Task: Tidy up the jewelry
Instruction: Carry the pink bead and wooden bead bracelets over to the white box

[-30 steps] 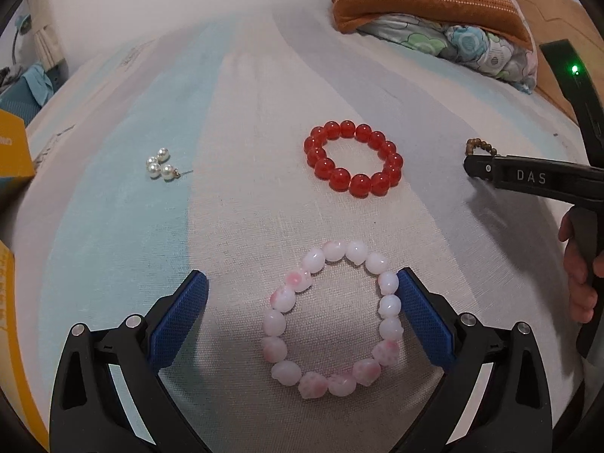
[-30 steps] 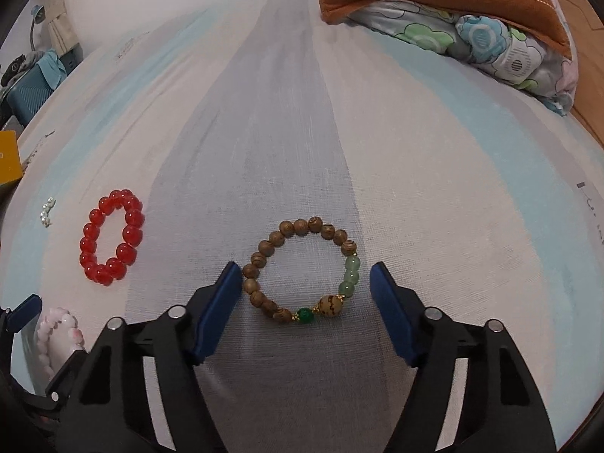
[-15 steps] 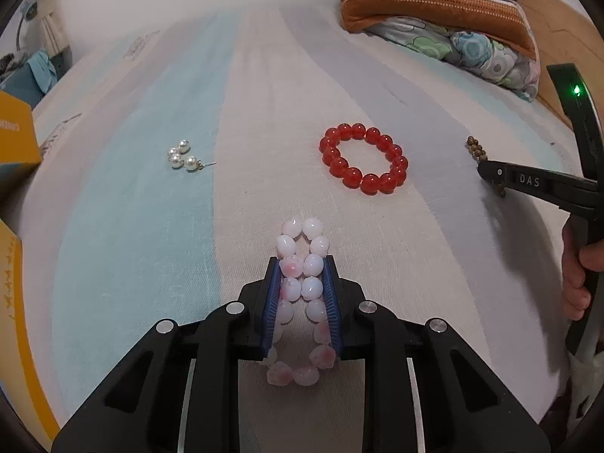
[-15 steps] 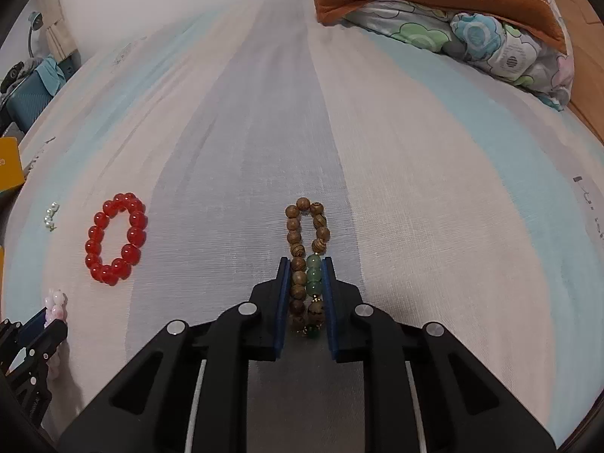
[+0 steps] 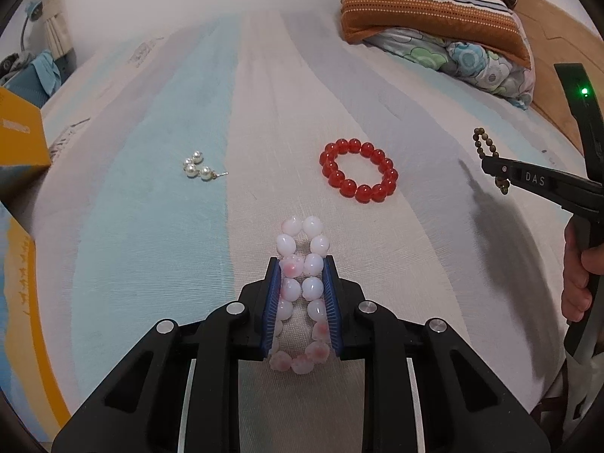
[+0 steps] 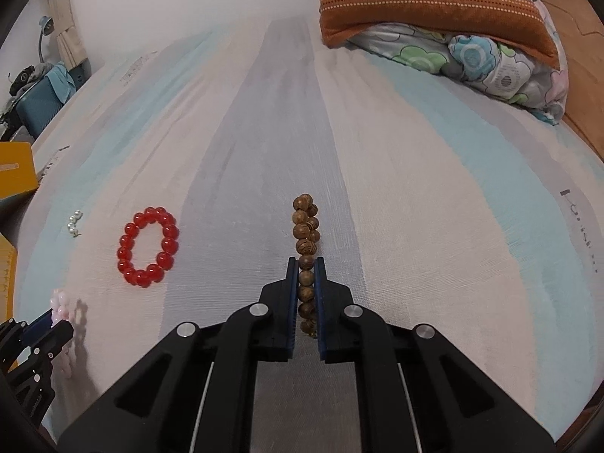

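The left claw (image 5: 302, 290) pinched a pink-white beaded bracelet (image 5: 300, 264); the right claw (image 6: 305, 294) clamped a brown wooden-bead bracelet (image 6: 305, 234) above the striped bed (image 6: 415, 188).

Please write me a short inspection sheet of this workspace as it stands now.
Surface: striped bedsheet, smooth, pale blue, grey and cream bands.
Job's things: pink-white bracelet squeezed long in the left hand-held gripper; wooden bracelet pinched flat in the right hand-held gripper; red bracelet and pearl earring lie loose on the sheet, apart.
Clutter: yellow box at the left edge.
Grippers: both shut on their bracelets.
Cables: nothing seen.
Surroundings: striped pillow on a floral quilt; desk lamp far left.
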{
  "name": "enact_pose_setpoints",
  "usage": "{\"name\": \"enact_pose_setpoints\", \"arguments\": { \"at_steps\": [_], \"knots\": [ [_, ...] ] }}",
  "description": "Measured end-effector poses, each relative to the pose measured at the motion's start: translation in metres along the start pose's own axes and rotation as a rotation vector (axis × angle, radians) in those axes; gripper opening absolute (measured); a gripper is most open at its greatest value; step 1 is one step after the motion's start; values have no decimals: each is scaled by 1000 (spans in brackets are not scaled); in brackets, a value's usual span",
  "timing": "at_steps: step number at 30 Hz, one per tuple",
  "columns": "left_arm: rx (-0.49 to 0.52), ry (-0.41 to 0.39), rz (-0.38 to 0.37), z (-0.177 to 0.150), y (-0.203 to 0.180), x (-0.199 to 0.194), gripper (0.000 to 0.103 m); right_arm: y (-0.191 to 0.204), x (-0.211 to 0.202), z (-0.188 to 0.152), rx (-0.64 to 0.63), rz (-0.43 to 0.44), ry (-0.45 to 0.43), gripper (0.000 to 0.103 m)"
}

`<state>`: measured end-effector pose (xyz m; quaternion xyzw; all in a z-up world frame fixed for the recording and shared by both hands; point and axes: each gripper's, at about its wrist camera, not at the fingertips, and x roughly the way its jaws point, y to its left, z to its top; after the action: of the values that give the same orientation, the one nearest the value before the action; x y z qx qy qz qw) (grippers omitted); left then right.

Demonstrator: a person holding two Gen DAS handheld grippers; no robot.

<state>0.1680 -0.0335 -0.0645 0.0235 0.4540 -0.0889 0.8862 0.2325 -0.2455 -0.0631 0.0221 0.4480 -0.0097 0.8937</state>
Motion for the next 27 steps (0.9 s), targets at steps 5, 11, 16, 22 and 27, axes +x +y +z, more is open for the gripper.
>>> {"name": "enact_pose_setpoints", "arguments": {
  "at_steps": [5,11,16,22,27],
  "knots": [
    [2,-16,8,0,0,-13,22,4,-15,0,-7,4,-18,7],
    [-3,-37,13,0,3,-31,22,9,-32,-2,-12,7,-38,7],
    [-4,-58,19,2,5,-47,22,14,-51,-1,-18,13,-60,7],
    [-11,-83,37,2,7,-71,22,21,-75,-1,-30,21,-88,7],
    [-23,-96,48,0,14,-86,22,27,-92,-3,-41,23,-107,7]
  ]
}}
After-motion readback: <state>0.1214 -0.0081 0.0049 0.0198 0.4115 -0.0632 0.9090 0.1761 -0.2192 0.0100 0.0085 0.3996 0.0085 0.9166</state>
